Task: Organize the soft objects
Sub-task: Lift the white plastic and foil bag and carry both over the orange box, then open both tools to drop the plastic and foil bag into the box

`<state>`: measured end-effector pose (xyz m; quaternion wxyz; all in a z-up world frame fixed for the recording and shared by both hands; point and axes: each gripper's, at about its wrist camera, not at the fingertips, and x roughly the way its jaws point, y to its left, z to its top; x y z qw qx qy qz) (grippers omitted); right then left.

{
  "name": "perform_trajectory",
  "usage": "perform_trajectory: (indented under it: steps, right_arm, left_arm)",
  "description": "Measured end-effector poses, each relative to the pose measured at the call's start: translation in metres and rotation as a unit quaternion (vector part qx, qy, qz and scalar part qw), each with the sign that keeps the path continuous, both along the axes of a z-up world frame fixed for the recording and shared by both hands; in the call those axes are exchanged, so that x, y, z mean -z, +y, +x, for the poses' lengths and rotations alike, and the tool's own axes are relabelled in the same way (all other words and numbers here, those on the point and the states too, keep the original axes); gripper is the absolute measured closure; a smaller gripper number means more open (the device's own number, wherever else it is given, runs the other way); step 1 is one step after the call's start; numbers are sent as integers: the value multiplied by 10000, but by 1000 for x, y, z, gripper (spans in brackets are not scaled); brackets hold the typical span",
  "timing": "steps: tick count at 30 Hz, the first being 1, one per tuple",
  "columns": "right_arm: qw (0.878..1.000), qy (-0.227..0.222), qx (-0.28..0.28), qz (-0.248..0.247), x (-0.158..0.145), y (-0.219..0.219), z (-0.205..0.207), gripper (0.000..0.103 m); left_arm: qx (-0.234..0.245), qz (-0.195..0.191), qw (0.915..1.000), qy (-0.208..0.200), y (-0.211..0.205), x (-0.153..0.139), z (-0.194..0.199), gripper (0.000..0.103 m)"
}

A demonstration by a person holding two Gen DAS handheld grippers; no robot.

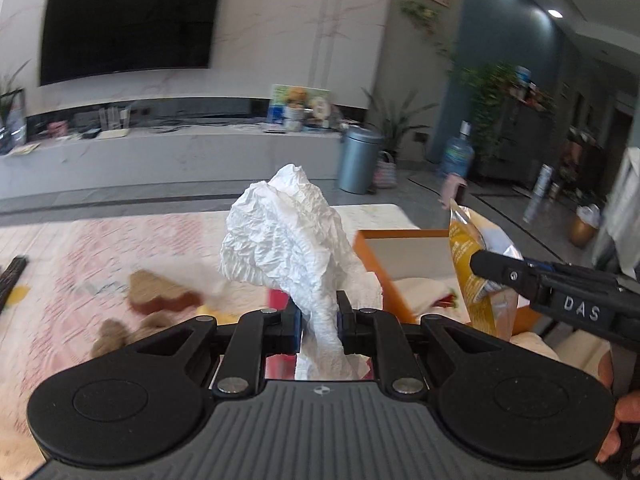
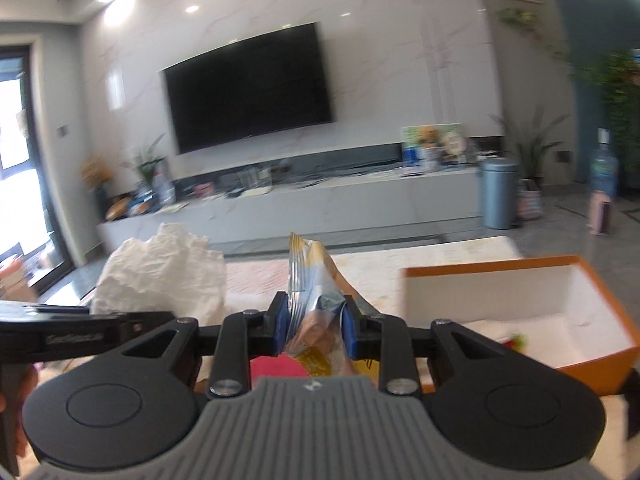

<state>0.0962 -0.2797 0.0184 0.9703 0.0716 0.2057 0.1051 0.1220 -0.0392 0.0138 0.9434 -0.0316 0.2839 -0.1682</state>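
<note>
Two handheld grippers lift soft items over a patterned worktop (image 1: 120, 248) in a living rm. The left gripper (image 1: 318, 320) has its fingers (image 1: 292, 322) clamped on the twisted tail of a crumpled white tissue (image 1: 280, 236), whose bulk blooms up above the pinch, probably gripped low so the loose paper stays bunched. The right gripper (image 2: 314, 326) has its fingers closed on a yellow-and-silver snack pouch (image 2: 314, 280), held near its creased middle w/ the top edge standing up.

Both items are off the worktop and near the open orange box (image 2: 600, 344), which sits just right of the pouch in the right-wrist view; it looks like the drop spot, since white padding and a small red-green item already lie inside. The box mouth faces up and nothing covers it.

Other bits: brown plush shapes (image 1: 160, 294) lie on the worktop left of the tissue, w/ more white paper under it. In the bkgd: a wall TV (image 1: 128, 26), a low cabinet (image 1: 172, 156) and a grey bin (image 1: 360, 160). The grippers ride close side by side, so they could crowd each other at the box, and its near wall must be cleared first.
</note>
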Motion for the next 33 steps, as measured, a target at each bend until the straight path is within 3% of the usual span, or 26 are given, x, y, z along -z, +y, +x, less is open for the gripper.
perform_trajectory:
  steps: [7, 10, 13, 15, 21, 33]
  right_arm:
    - [9964, 279, 756, 248, -2, -88, 33, 76]
    - [9931, 511, 994, 367, -1, -120, 52, 76]
    - [9894, 762, 1207, 259, 2, -143, 74, 76]
    - [9856, 1007, 1333, 274, 7, -159, 89, 76]
    - [9732, 1562, 1601, 527, 34, -196, 119, 76]
    - [9493, 2434, 1953, 388, 85, -203, 165, 76]
  left_arm:
    - [978, -259, 9942, 360, -68, -8, 59, 86]
    - [1314, -187, 9896, 548, -101, -3, 84, 86]
    - [1648, -360, 9799, 1067, -134, 12, 108, 86]
    - [1741, -413, 9744, 1360, -154, 24, 124, 86]
    - [1976, -435, 9639, 1732, -204, 59, 161, 86]
    - [2095, -226, 9472, 2415, -251, 123, 186, 86]
